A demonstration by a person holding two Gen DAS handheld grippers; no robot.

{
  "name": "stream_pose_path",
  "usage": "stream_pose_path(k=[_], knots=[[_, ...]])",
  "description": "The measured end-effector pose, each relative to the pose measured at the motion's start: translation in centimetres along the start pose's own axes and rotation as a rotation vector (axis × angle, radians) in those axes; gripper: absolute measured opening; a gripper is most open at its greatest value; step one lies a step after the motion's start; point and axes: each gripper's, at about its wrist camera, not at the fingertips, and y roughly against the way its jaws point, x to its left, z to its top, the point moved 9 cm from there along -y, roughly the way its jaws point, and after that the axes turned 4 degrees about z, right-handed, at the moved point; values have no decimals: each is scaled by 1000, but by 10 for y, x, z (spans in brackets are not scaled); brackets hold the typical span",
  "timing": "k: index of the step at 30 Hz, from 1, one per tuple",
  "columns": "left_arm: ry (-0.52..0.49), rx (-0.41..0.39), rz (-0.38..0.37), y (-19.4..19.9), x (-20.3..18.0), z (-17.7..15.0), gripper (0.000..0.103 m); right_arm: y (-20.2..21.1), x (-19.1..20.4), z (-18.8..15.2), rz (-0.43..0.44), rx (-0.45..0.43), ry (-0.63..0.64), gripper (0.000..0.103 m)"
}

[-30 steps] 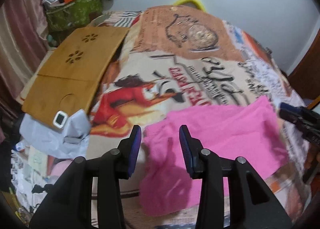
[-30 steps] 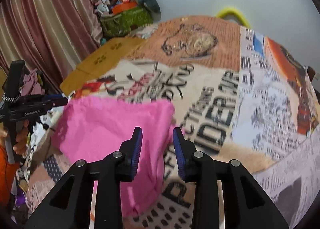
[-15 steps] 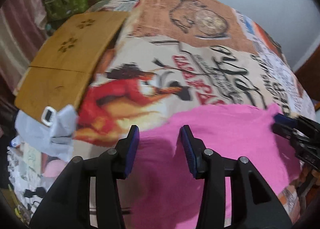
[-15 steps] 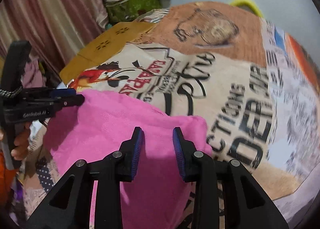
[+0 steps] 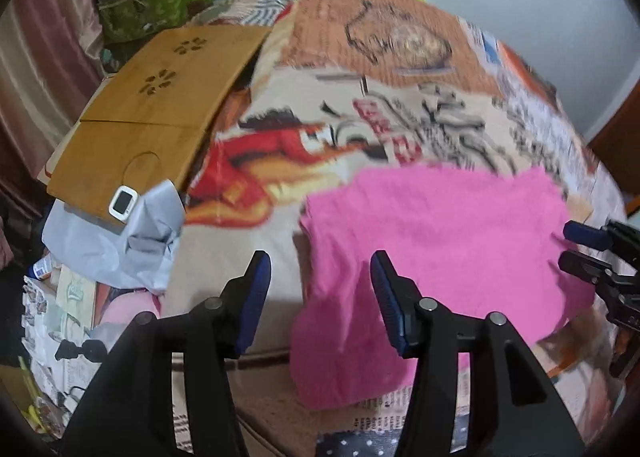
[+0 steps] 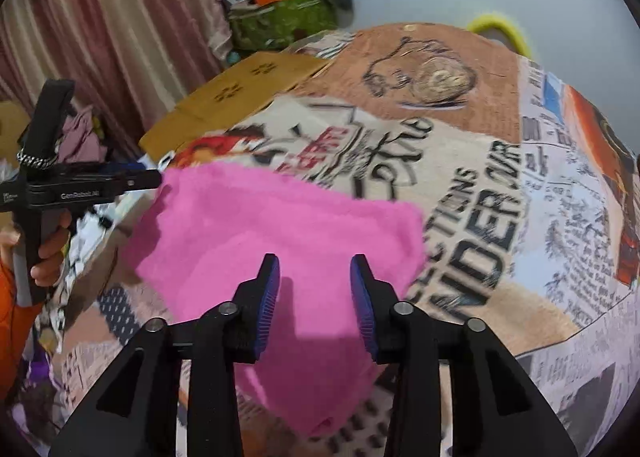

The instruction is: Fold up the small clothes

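The pink cloth (image 5: 440, 241) lies flat on the bed (image 5: 360, 137). The left claw (image 5: 320, 289) and right claw (image 6: 314, 289) have just been opening; both stand apart, holding nothing

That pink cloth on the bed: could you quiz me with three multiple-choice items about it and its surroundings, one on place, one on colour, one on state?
1. Where does the pink cloth lie?
A. on the printed bedspread
B. on the wooden board
C. in the green box

2. What colour are the pads on the jaws?
A. red
B. blue
C. yellow

3. How do the jaws of the right gripper stand?
A. clamped on the cloth
B. apart, gripping nothing
C. holding the board

Answers:
1 A, the cloth rests on the print.
2 B, both wrist views show blue.
3 B, a clear gap shows, having just widened.
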Motion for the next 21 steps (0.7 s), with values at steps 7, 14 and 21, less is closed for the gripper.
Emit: stream_pose_path(k=[7,14,21], knots=[[-16,20,132,-18,26,-1,52,-1,-3,-37,19,55,-20,42],[7,-24,172,19,37,-10,51,32,-21,-53,-37,41,-50,42],[-23,-205,112,114,2,-9,51,100,2,-24,-52,-134,-27,42]])
